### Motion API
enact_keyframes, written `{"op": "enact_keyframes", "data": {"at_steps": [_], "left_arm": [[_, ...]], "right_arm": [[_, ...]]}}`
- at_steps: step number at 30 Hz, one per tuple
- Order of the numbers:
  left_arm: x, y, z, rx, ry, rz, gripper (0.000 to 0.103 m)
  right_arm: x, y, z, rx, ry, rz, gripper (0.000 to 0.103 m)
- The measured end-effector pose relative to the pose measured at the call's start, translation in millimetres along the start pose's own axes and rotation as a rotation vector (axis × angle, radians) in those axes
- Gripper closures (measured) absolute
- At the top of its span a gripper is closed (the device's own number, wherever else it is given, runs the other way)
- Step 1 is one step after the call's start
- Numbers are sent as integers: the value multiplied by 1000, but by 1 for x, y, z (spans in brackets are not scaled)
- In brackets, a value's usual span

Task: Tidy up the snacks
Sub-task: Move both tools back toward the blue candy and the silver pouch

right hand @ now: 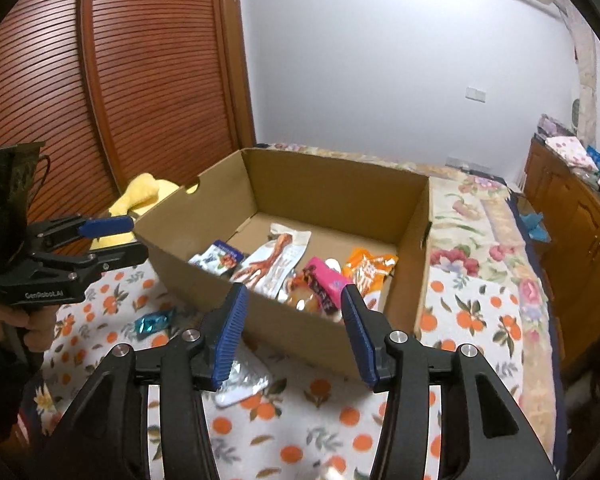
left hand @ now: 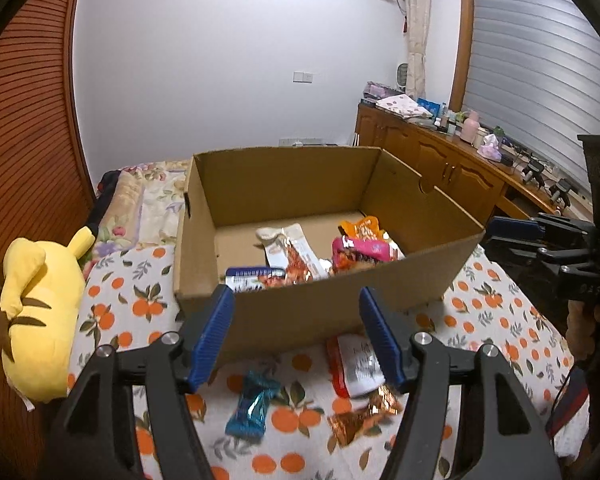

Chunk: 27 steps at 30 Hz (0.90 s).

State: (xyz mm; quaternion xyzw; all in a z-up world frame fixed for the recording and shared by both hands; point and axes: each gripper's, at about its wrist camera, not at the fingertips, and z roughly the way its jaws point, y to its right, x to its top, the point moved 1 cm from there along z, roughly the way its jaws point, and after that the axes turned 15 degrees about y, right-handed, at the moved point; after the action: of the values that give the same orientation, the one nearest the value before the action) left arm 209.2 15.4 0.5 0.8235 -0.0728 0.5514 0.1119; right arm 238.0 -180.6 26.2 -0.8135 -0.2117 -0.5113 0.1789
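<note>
An open cardboard box (left hand: 308, 308) stands on the orange-print bedspread and holds several snack packets: a white one with a chicken foot (left hand: 296, 250), a pink one (left hand: 360, 254), an orange one (left hand: 362, 230) and a blue-white one (left hand: 252, 278). On the bedspread in front of the box lie a blue wrapper (left hand: 252, 408), a red-white packet (left hand: 358, 366) and a gold-orange wrapper (left hand: 364, 414). My left gripper (left hand: 298, 336) is open and empty above them. My right gripper (right hand: 294, 330) is open and empty over the box's (right hand: 380, 344) near wall, a silver-white packet (right hand: 242, 386) below it.
A yellow plush toy (left hand: 40, 316) lies left of the box. A wooden slatted wardrobe (right hand: 120, 80) stands behind it. A wooden cabinet (left hand: 440, 160) crowded with small items runs along the right wall. A floral quilt (right hand: 480, 232) covers the bed beyond the box.
</note>
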Motion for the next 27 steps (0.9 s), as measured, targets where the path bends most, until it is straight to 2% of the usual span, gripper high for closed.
{"op": "enact_keyframes", "data": {"at_steps": [6,12,27], "left_arm": [[-22,-3,-7,12,-27,6,37],[-48,-10,3,29,-84,-1,37],[-90,-34,27,61,-209,-16,39]], "right_arm": [[-24,-3,-15,-14,-27,12,52],[-46,-4,-14,-20,-76,21,51],[-70,-37,39,65,-176,-18,47]]}}
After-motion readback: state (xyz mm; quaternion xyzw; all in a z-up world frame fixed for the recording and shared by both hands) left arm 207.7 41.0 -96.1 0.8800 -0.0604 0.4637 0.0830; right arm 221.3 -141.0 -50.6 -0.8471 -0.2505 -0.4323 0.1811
